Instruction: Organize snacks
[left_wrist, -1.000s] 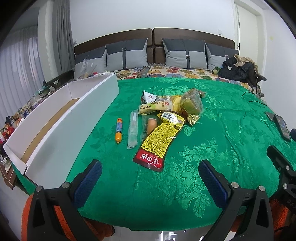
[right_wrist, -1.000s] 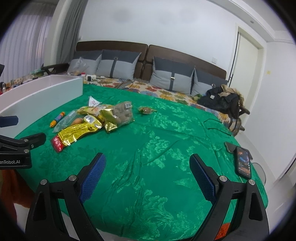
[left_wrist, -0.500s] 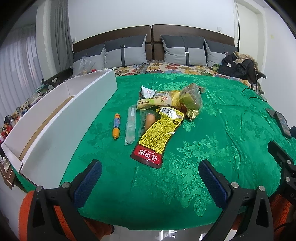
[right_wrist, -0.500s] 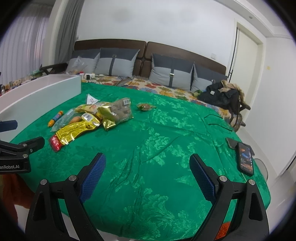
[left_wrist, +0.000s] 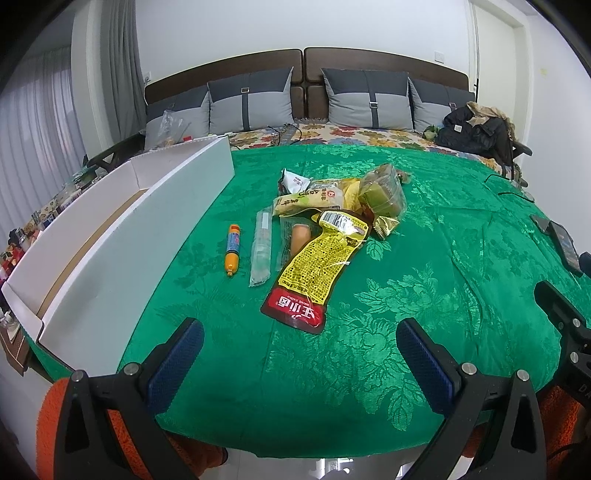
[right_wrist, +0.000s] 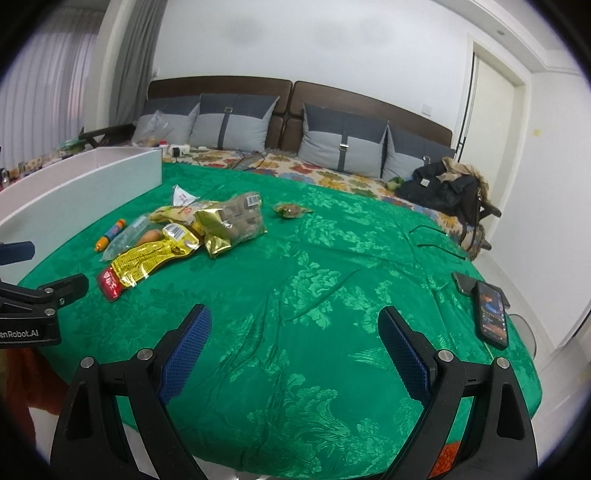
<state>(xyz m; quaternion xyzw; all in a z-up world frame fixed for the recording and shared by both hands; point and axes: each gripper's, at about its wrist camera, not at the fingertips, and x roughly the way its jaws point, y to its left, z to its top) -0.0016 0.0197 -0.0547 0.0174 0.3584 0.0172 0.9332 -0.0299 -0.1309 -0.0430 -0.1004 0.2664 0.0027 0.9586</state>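
Note:
A pile of snacks lies mid-bed on the green cover (left_wrist: 406, 295): a yellow and red pouch (left_wrist: 317, 266), an orange sausage stick (left_wrist: 232, 249), a clear wrapped stick (left_wrist: 261, 251), a yellow packet (left_wrist: 310, 197), a clear bag of green pieces (left_wrist: 382, 192). The pouch also shows in the right wrist view (right_wrist: 147, 258), with a small lone snack (right_wrist: 291, 210) farther back. My left gripper (left_wrist: 299, 362) is open and empty, short of the pouch. My right gripper (right_wrist: 295, 354) is open and empty over bare cover.
A long white box (left_wrist: 110, 236) lies open along the bed's left side. Phones (right_wrist: 491, 314) rest near the right edge. A black bag (right_wrist: 443, 192) and grey pillows (left_wrist: 369, 99) sit at the headboard. A cable (right_wrist: 436, 240) lies on the cover.
Both grippers have risen and tilted a little, so the snack pile sits slightly lower and nearer in both views. Nothing on the bed has moved.

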